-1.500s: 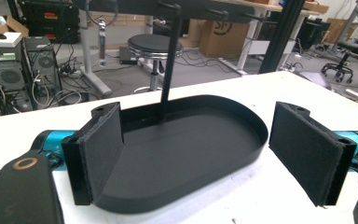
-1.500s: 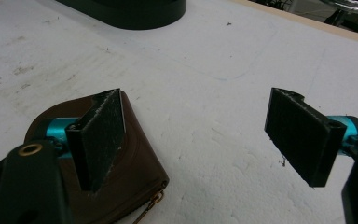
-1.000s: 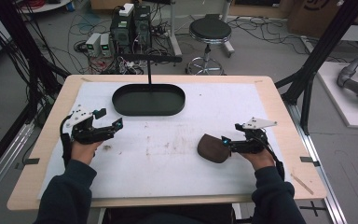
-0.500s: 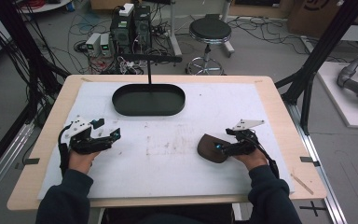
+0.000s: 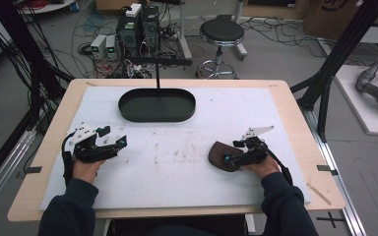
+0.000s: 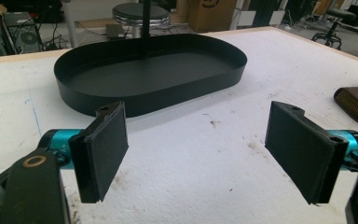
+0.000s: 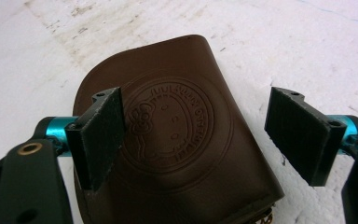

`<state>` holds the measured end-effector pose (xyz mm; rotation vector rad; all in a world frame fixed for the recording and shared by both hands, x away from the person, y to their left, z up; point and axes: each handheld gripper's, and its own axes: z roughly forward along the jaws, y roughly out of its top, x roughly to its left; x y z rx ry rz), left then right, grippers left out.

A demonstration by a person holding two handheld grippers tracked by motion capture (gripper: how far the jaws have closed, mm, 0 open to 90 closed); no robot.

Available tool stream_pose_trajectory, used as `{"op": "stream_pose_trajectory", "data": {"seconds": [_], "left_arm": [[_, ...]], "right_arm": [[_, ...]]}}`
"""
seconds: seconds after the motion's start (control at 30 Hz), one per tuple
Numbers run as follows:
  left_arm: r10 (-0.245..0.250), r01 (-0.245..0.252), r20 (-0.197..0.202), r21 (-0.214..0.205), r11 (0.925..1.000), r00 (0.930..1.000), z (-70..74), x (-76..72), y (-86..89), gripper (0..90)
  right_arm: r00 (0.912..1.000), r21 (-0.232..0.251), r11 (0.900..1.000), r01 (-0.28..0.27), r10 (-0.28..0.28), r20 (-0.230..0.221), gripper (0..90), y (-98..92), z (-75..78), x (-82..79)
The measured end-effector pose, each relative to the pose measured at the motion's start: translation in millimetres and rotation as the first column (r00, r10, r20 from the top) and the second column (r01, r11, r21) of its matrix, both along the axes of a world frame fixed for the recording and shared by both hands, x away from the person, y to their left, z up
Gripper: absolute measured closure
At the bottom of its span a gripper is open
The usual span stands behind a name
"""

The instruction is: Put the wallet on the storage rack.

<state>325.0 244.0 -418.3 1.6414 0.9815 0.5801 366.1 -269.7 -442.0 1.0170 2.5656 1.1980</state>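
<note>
**Both grippers open, brown pouch under the right one**

Near the front right part of the tabletop (image 5: pixel 285 103), a brown leather pouch (image 5: pixel 222 156) lies flat on the white, stained mat (image 5: pixel 177 147). The right gripper (image 5: pixel 230 158) sits over the pouch's right side with its jaws spread wide; in the right gripper view the pouch (image 7: pixel 177 135) lies beneath and between the two black pads (image 7: pixel 103 135), which stand apart from each other, and a round embossed emblem with a cartoon cat face shows on the leather. I cannot tell whether the pads touch the pouch.

Toward the front left, the left gripper (image 5: pixel 115 146) is held over bare mat, well apart from the pouch, its jaws also wide apart with nothing between them. Ahead of it in the left gripper view sits a black oval tray (image 6: pixel 200 79), which stands near the back edge, around the middle.
</note>
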Motion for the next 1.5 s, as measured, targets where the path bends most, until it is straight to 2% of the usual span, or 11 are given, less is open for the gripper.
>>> {"op": "stream_pose_trajectory", "data": {"seconds": [0.13, 0.27, 0.37, 0.47, 0.63, 0.87, 0.97, 1.1, 1.17, 1.3, 1.5], "left_arm": [[0.003, -0.003, -0.008, -0.002, 1.0, 1.0, -1.7, 0.9, 1.1, 21.3], [0.003, -0.003, -0.005, 0.005, 1.0, 1.0, -1.8, 1.4, 1.6, 21.6], [0.008, -0.008, -0.008, 0.003, 1.0, 0.9999, -2.1, 1.8, 1.8, 22.1], [0.014, -0.014, -0.009, 0.002, 0.9999, 0.9999, -2.4, 2.2, 2.6, 22.6], [0.015, -0.015, -0.007, 0.0, 0.9999, 0.9999, -2.1, 2.1, 2.9, 23.3], [0.017, -0.017, -0.006, -0.001, 0.9999, 0.9998, -1.7, 2.3, 4.2, 24.1], [0.021, -0.021, -0.006, -0.006, 0.9998, 0.9998, -1.4, 2.5, 4.9, 24.2], [0.022, -0.022, -0.01, -0.005, 0.9998, 0.9997, -1.9, 3.1, 5.4, 24.2], [0.021, -0.021, -0.01, -0.003, 0.9998, 0.9997, -1.9, 3.2, 5.2, 24.3], [0.022, -0.022, -0.007, -0.003, 0.9998, 0.9997, -1.6, 2.8, 5.0, 24.4], [0.022, -0.022, -0.007, -0.002, 0.9998, 0.9997, -1.3, 2.8, 4.6, 24.4]], "right_arm": [[0.998, 0.032, 0.9995, -0.003, 0.005, -0.063, 25.1, -1.2, -2.0, 1.5], [0.9967, 0.045, 0.9988, -0.018, 0.022, -0.078, 29.4, -2.9, -1.1, 2.6], [0.9979, 0.036, 0.999, -0.024, 0.026, -0.058, 35.5, -3.2, 2.0, 0.8], [0.9989, 0.051, 0.9985, -0.021, 0.023, -0.042, 49.5, -10.4, 7.9, -1.6], [0.9995, 0.061, 0.998, -0.016, 0.017, -0.025, 59.9, -13.4, 13.7, -4.2], [0.9976, 0.07, 0.9972, -0.027, 0.022, 0.066, 69.0, -14.3, 25.9, -12.5], [0.984, 0.027, 0.9987, 0.043, -0.047, 0.172, 70.8, -16.2, 34.8, -16.6], [0.9295, -0.076, 0.9791, 0.188, -0.153, 0.336, 71.9, -16.6, 43.8, -22.6], [0.9152, -0.113, 0.9718, 0.207, -0.152, 0.373, 71.4, -12.9, 43.4, -24.1], [0.9153, -0.101, 0.9787, 0.179, -0.128, 0.382, 70.8, -11.0, 44.4, -26.7], [0.9289, -0.031, 0.9971, 0.07, -0.053, 0.366, 69.2, -9.6, 46.1, -33.0]]}}
